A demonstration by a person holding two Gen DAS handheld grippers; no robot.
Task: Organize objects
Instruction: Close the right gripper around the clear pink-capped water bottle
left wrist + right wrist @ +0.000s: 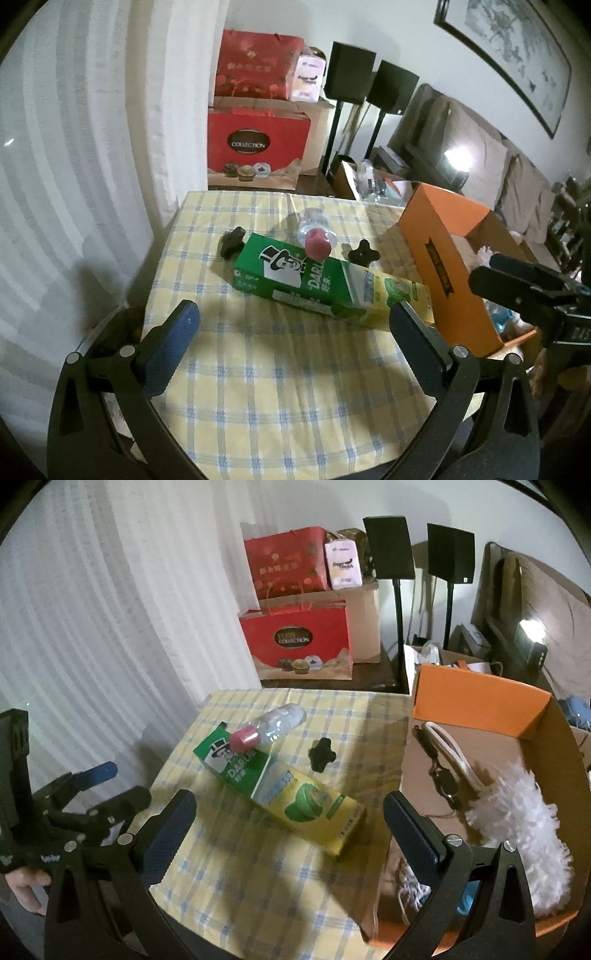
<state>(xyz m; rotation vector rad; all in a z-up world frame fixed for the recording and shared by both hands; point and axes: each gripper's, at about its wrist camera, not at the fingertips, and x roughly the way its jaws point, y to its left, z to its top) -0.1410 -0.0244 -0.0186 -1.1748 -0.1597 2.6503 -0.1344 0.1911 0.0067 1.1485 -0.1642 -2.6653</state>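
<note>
Four loose items lie on the checked tablecloth: at 11 o'clock a black knob; centrally the toothpaste carton, with the pink-capped bottle resting on its far end; at 1 o'clock a second knob. The orange box, at 3 o'clock, already contains a white duster and a cable. Left gripper and right gripper hover spread apart, empty. Judged roughly half complete.
</note>
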